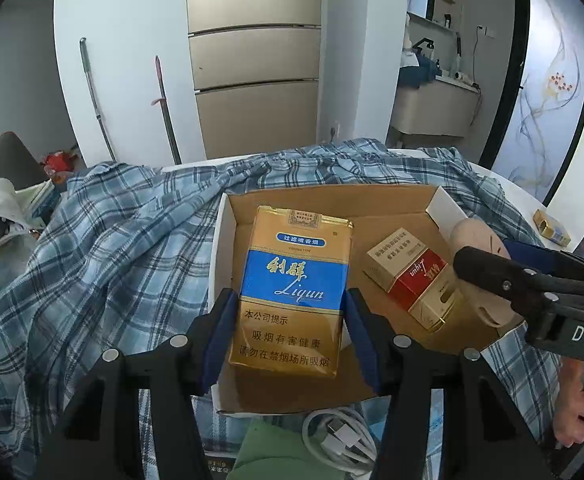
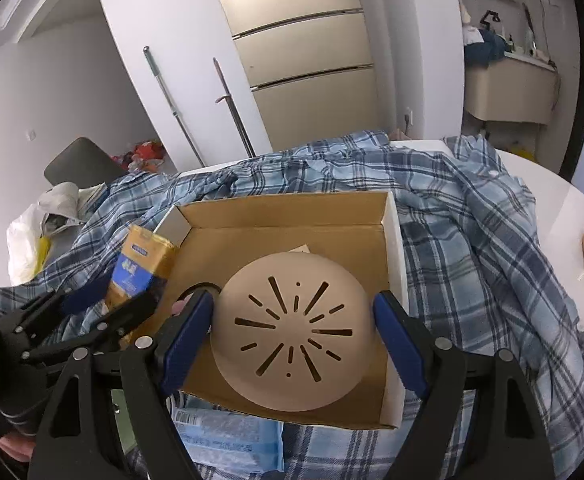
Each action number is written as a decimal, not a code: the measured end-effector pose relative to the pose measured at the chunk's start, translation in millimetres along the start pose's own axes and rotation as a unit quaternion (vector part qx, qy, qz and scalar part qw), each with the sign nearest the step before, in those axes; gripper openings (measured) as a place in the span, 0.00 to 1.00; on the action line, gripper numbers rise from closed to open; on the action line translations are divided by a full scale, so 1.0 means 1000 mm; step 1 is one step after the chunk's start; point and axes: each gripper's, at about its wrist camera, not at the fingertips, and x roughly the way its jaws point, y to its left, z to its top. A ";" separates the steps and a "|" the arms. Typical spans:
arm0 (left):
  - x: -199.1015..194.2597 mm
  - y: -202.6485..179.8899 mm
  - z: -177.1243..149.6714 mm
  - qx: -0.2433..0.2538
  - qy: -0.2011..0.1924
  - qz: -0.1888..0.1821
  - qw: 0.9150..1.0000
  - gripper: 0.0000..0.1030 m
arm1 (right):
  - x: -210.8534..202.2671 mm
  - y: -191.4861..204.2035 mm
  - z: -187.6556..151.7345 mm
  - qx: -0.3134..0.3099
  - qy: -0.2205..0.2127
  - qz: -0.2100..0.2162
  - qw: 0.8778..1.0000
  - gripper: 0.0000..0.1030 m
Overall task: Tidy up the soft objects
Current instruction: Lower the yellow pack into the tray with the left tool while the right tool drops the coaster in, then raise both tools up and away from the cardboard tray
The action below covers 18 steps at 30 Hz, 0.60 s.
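L gripper (image 1: 288, 340) pinches gold/blue pack (image 1: 292, 292); red pack (image 1: 413, 280) only in L view. R gripper (image 2: 293, 338) clamps beige dome (image 2: 292, 332), hiding box (image 2: 284, 216) floor.

box (image 1: 331, 196) on shirt (image 1: 124, 248), pack (image 1: 415, 280) inside

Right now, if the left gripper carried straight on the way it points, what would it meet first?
Probably the floor of the cardboard box: the left gripper, shut on the blue-and-gold pack, points down into it. The red pack lies off to its right.
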 end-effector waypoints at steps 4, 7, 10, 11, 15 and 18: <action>-0.006 -0.003 -0.001 0.004 -0.011 -0.011 1.000 0.66 | 0.004 0.003 -0.003 -0.012 0.004 0.004 1.000 0.79; -0.014 -0.003 -0.001 0.007 -0.028 -0.003 1.000 0.78 | 0.002 0.009 -0.004 -0.020 -0.010 0.024 0.999 0.80; -0.019 0.000 0.001 -0.007 -0.040 -0.010 0.999 0.83 | -0.007 0.006 -0.003 -0.012 -0.039 0.019 0.999 0.89; -0.021 0.001 0.001 -0.008 -0.044 -0.009 0.999 0.83 | -0.010 0.004 -0.003 -0.007 -0.051 0.021 0.998 0.92; -0.026 -0.001 0.002 -0.003 -0.059 0.006 0.998 0.83 | -0.015 0.003 0.001 -0.004 -0.066 0.013 0.998 0.93; -0.033 -0.004 0.002 0.004 -0.066 0.005 0.998 0.83 | -0.015 0.003 0.002 -0.009 -0.065 0.010 0.998 0.93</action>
